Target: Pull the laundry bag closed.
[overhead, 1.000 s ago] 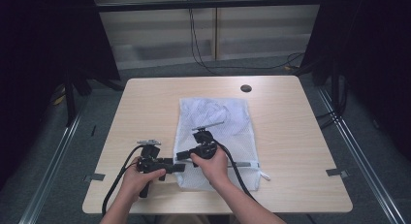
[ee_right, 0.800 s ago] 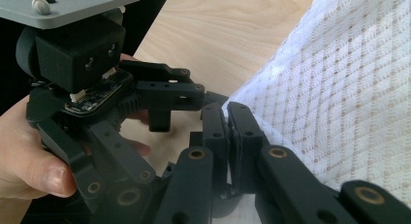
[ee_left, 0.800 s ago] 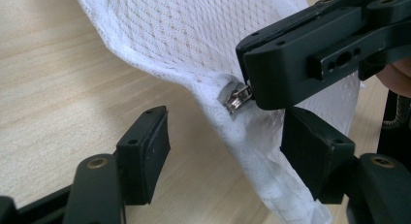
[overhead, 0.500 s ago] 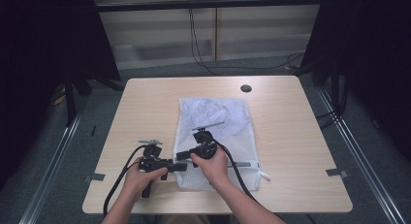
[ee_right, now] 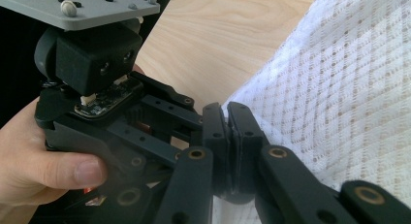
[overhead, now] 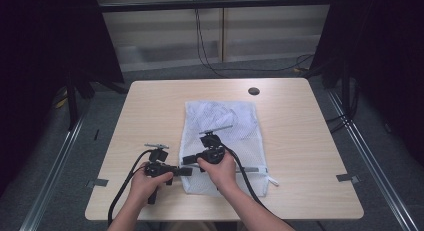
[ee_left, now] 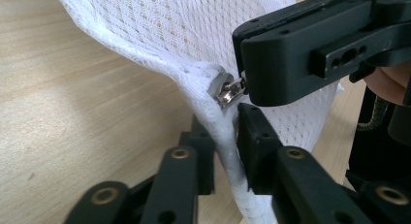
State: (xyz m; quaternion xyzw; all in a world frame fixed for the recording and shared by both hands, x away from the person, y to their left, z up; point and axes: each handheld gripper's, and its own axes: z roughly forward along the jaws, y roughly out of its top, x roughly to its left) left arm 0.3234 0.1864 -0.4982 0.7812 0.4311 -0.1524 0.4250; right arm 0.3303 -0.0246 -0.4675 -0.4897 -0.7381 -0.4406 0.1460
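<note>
A white mesh laundry bag (overhead: pixel 224 136) lies flat on the wooden table (overhead: pixel 145 116), its zipper end toward the near edge. My left gripper (ee_left: pixel 225 136) is shut on the bag's thick white edge seam (ee_left: pixel 228 161), just below the zipper. In the left gripper view, the right gripper's jaws come in from the upper right and pinch the silver zipper pull (ee_left: pixel 228 93). My right gripper (ee_right: pixel 227 129) has its jaws pressed together at the bag's corner (ee_right: pixel 339 98); the pull is hidden between them. Both grippers (overhead: pixel 186 166) meet at the bag's near left corner.
A round dark grommet (overhead: pixel 254 91) sits near the table's far edge. A white strap or tag (overhead: pixel 272 181) sticks out from the bag's near right side. Black cables (overhead: pixel 125 191) trail from both grippers toward the near edge. Bare wood (overhead: pixel 310 141) lies right of the bag.
</note>
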